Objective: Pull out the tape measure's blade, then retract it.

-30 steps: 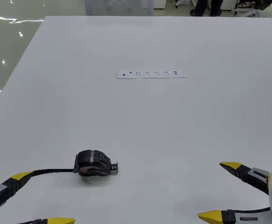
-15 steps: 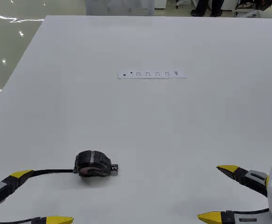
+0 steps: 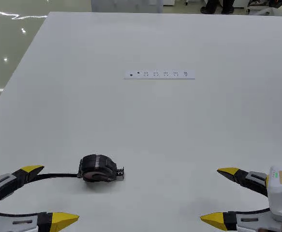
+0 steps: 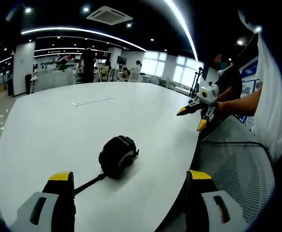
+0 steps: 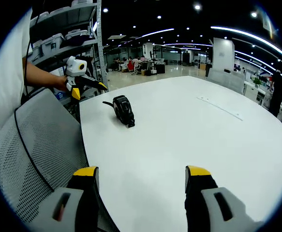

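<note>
left gripper (image 3: 56,193) sits low at the near edge of the white table (image 3: 155,121), jaws spread wide and nothing between them, released and ready. just ahead of its upper jaw a black strap (image 3: 53,176) runs rightward across the tabletop to the tape measure (image 3: 98,168), which sits close in front of the left gripper and well apart from the right one. the case rests free on the table, no jaw touching it, blade wound in as far as i can see, with the little hook tab (image 3: 121,170) poking out of the side that faces the right gripper. that layout looks handy: strap end toward the left tongs, hook end toward the right, so my read is the left goes in to pin the case while the right takes the tab. over to the right gripper (image 3: 212,195), also low at the near edge, jaws parted and empty, aimed across at the case. far beyond both, a white power strip (image 3: 159,74) lies out of the way. nothing pulled yet, the job is at its opening approach.
</note>
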### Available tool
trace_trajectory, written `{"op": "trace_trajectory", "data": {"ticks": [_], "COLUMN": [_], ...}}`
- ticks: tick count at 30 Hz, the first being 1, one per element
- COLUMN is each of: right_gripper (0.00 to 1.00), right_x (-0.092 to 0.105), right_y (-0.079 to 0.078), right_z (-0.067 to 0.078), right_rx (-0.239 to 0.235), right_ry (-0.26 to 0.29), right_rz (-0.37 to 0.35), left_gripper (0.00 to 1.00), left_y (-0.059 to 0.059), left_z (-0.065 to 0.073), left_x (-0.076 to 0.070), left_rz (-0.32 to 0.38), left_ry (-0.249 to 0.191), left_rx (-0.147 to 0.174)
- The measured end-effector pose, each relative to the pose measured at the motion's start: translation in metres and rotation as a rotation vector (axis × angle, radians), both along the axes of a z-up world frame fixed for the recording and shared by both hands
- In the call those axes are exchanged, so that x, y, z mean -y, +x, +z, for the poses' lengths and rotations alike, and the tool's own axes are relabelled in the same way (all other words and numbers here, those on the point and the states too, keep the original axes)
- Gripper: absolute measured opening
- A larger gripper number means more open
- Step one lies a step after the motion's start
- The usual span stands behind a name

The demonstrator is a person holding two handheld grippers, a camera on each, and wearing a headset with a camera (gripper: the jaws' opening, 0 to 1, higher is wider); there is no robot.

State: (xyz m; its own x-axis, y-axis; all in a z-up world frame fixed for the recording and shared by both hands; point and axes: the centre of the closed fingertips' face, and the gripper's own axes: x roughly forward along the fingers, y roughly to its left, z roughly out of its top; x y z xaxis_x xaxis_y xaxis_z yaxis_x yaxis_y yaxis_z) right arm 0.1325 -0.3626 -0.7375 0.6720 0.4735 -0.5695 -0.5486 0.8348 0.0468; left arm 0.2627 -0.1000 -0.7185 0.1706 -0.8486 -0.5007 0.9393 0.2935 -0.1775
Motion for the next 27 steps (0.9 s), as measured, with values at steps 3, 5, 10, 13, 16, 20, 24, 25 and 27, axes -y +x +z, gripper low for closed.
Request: {"op": "trace_trajectory", "data": {"ticks": [3, 5, 10, 13, 16, 20, 24, 25, 27], "right_gripper": [0.73, 0.73, 0.72, 0.71, 0.71, 0.71, 0.69, 0.69, 0.69], "right_x": [-0.002, -0.003, -0.009, -0.012, -0.016, -0.022, -0.027, -0.028, -0.03], "right_y": [0.006, 0.009, 0.019, 0.024, 0.029, 0.037, 0.045, 0.046, 0.049], "right_z": [-0.004, -0.007, -0.007, -0.011, -0.013, -0.017, -0.019, -0.019, -0.018], "right_rx": [-0.002, -0.006, -0.004, -0.01, -0.013, -0.018, -0.024, -0.024, -0.023], "right_ry": [0.0, 0.002, 0.02, 0.009, 0.012, 0.009, 0.01, 0.009, 0.009], "right_rz": [0.015, 0.024, 0.057, 0.081, 0.102, 0.132, 0.16, 0.164, 0.174], "left_gripper": [0.92, 0.92, 0.9, 0.89, 0.88, 0.86, 0.85, 0.84, 0.84], "left_y": [0.004, 0.008, 0.015, 0.018, 0.02, 0.022, 0.025, 0.025, 0.024], "left_z": [-0.004, -0.007, -0.011, -0.016, -0.02, -0.025, -0.03, -0.031, -0.032], "left_x": [0.003, 0.003, 0.008, 0.01, 0.013, 0.018, 0.023, 0.024, 0.026], "left_rz": [-0.015, -0.023, -0.051, -0.075, -0.101, -0.135, -0.17, -0.177, -0.197], "left_ry": [0.008, 0.013, 0.024, 0.046, 0.063, 0.083, 0.101, 0.103, 0.116], "left_rx": [0.001, 0.0, -0.009, -0.01, -0.007, -0.01, -0.01, -0.011, -0.01]}}
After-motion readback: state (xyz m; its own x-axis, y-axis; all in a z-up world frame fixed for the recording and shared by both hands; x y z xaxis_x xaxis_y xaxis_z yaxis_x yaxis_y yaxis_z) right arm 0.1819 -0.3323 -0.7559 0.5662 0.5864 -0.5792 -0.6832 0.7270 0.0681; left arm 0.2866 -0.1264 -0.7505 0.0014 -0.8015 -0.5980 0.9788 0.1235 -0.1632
